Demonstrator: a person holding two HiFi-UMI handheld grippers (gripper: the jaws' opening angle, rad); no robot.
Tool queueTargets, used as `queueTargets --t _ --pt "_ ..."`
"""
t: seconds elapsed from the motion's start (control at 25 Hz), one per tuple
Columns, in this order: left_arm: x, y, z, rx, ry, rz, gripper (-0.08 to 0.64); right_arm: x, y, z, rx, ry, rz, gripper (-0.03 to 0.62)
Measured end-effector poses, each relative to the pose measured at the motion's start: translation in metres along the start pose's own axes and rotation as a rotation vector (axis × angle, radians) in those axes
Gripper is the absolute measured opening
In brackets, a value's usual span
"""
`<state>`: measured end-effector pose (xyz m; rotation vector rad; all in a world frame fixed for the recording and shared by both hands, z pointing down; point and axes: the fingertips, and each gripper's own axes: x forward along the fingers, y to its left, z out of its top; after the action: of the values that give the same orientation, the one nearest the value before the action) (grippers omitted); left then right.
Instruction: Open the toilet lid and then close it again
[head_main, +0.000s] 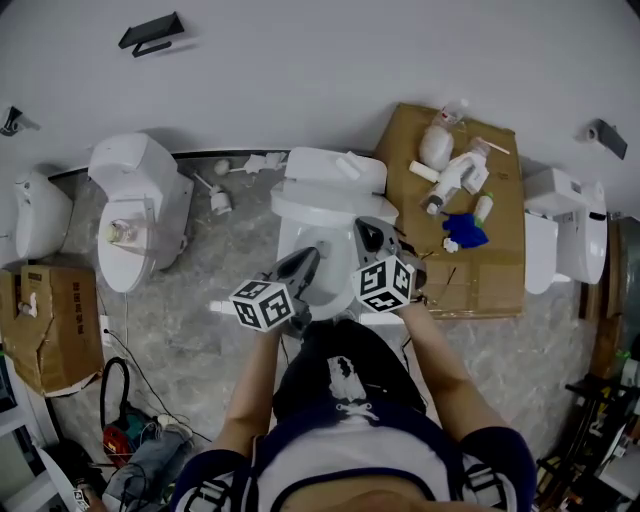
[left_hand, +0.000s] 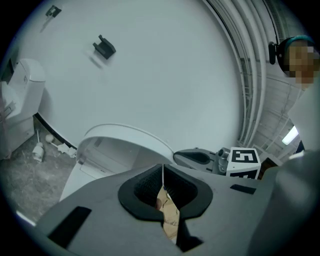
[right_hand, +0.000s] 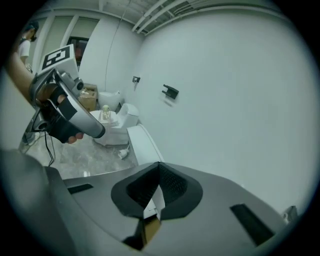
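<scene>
The white toilet stands against the wall straight ahead of me. Its lid is raised and tilts back toward the tank. It shows as a curved white shell in the left gripper view and as a slanted slab in the right gripper view. Both grippers hover over the bowl in front of the lid, touching nothing. My left gripper is shut, with nothing between its jaws. My right gripper, just to its right, is also shut and empty. Each gripper shows in the other's view: right gripper, left gripper.
Another toilet stands to the left, a further one beyond it, and one at the far right. A cardboard sheet with loose parts lies on the right. There are also a toilet brush, a cardboard box and cables.
</scene>
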<state>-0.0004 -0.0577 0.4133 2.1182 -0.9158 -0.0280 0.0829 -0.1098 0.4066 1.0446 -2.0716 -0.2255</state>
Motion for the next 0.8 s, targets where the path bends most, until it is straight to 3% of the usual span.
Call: queueTargets --t 0.16,0.48,0.8 --pt "0.008 0.006 0.009 -0.003 0.005 -0.003 0.008 0.009 -0.019 0.008 -0.031 -0.016 -0.073 0.006" --pt "0.03 0.009 0.029 -0.008 -0.033 0.048 0.008 0.029 -0.06 0.018 0.096 -0.003 0.03 0.006" --pt "0.055 0.004 0.074 0.078 -0.128 0.096 0.008 0.05 -0.1 0.026 0.179 -0.044 0.063 0.006"
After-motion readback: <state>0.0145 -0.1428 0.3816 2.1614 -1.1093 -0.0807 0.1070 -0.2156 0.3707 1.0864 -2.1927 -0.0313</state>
